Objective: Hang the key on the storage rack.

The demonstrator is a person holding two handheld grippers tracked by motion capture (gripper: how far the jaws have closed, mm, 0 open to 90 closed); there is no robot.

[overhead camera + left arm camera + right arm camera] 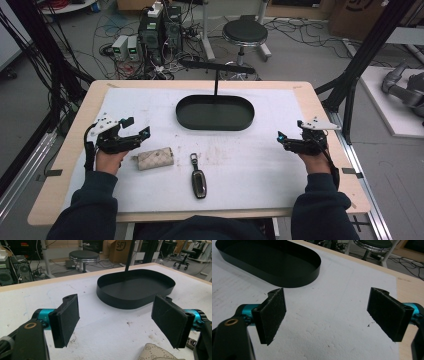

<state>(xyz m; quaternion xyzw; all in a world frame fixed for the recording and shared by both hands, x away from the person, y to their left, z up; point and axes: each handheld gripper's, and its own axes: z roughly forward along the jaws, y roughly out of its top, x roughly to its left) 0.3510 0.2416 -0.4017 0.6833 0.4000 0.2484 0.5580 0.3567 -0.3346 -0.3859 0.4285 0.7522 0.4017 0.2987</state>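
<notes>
Nearest the person, at the front of the white mat (250,170) that covers the tabletop (70,165), a dark car key fob (198,181) lies lengthwise, its ring end pointing away from the person. Just to its left, a little farther in, a beige patterned key pouch (154,158) lies on its side, apart from the fob.

The left hand-held gripper (135,131) hovers just left of the pouch, its jaws angled toward the middle of the mat. They are spread wide and released, with nothing between them. In the left gripper view (116,322) a corner of the pouch (155,353) shows low down near the right jaw, not touching either pad.

The right hand-held gripper (289,136) is held over the right part of the mat, well apart from both the fob and the pouch. In the right gripper view (327,317) its jaws also stand wide apart, released, with bare white mat (332,322) between them.

Farther back, in the middle of the mat, sits a black oval tray (215,121) with a low wall, with a thin black post (216,82) rising behind it. Beyond the tabletop's far edge, a round black stool (245,32) stands on the floor among cables.
</notes>
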